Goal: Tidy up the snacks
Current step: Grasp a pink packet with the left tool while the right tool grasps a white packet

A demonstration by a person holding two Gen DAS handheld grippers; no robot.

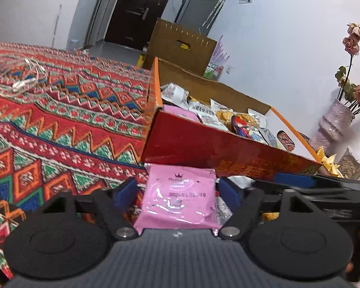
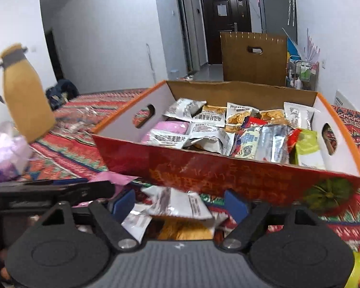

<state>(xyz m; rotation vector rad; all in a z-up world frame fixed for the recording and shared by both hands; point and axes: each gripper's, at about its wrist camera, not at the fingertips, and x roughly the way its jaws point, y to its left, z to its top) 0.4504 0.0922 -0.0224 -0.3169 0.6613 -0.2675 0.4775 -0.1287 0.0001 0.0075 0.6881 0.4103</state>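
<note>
While the red cardboard box (image 2: 228, 175) stands directly ahead of both my claws on the patterned woven cloth (image 1: 60, 120), its near wall blocks the way forward and rises above the fingertips. My left gripper (image 1: 178, 188) has a glossy pink packet (image 1: 178, 201) lying between its blue pads (image 1: 126, 190); the jaws are partly spread, and I cannot tell whether the pads press on the packet. My right gripper (image 2: 180, 202) is likewise partly spread over a loose heap of crinkled silver and white packets (image 2: 180, 204) at the foot of the box, the pads not visibly touching them. The box is open-topped, with white inner walls, orange rims and oval handle cut-outs, and is filled with foil and plastic snack packets (image 2: 228, 129) lying at all angles. A tan jug (image 2: 24, 91) with a dark handle stands to the left, blurred. A tangled white cable (image 1: 21, 81) lies on the cloth. A vase of dried pink flowers (image 1: 343, 110) stands to the right by the wall.
</note>
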